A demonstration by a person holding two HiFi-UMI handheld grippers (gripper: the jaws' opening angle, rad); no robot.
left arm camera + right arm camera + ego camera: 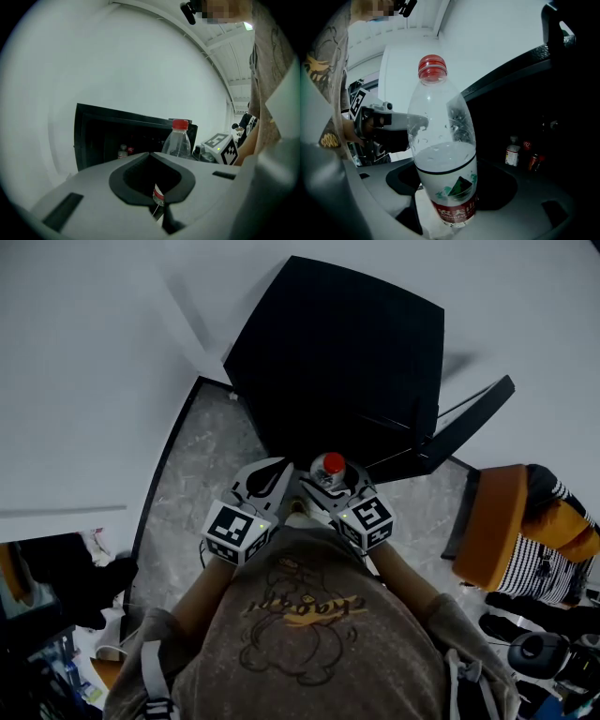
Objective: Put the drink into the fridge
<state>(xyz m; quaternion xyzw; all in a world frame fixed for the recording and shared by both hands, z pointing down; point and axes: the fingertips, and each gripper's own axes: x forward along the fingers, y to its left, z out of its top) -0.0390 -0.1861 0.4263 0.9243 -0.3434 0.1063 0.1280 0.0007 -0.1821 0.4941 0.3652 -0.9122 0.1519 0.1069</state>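
Note:
A clear water bottle (443, 154) with a red cap (330, 463) and a red-and-green label stands upright between the jaws of my right gripper (445, 206), which is shut on its lower body. It is roughly half full. The black fridge (337, 352) stands just ahead with its door (469, 423) swung open to the right. My left gripper (150, 157) is held beside the right one, jaws together with nothing in them. In the left gripper view the bottle (177, 140) rises just beyond those jaws. Both grippers (267, 482) (333, 486) hover close in front of the fridge opening.
Small bottles and red cans (520, 152) stand inside the dark fridge. The floor (206, 474) is grey marble beside a white wall. An orange seat (492, 521) with striped cloth (539, 568) is at the right. Dark clutter lies at the lower left.

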